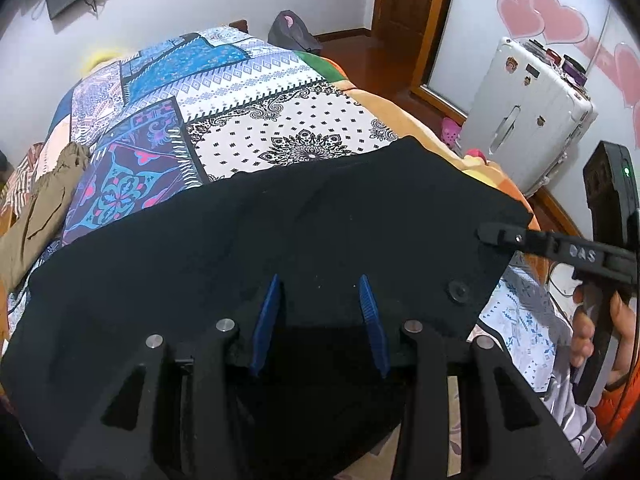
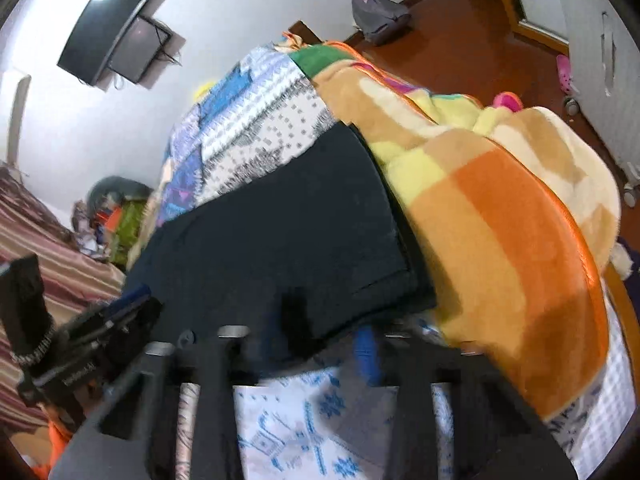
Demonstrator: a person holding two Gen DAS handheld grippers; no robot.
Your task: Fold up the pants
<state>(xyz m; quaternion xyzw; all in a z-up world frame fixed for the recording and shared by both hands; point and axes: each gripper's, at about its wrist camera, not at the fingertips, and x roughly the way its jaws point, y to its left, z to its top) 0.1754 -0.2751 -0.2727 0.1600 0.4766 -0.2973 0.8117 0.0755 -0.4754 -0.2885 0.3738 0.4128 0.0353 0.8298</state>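
Lying across the near end of one patterned bedspread (image 1: 248, 92): one pair of black pants (image 1: 280, 216). Left gripper (image 1: 320, 312) is hovering over the near edge, two blue pads part open, fabric between them, unpinched. Right gripper (image 1: 490, 234) is reaching in from the right, closing narrow at the pants' right corner; grip unclear. One white suitcase (image 1: 528, 116) is standing far right.

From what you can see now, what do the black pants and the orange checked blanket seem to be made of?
The black pants look like a matte woven fabric, perhaps cotton: they lie flat with soft creases, show no sheen and carry specks of lint. The orange checked blanket looks like plush fleece: its surface is fuzzy and thick, and a shiny satin-like binding edges it.
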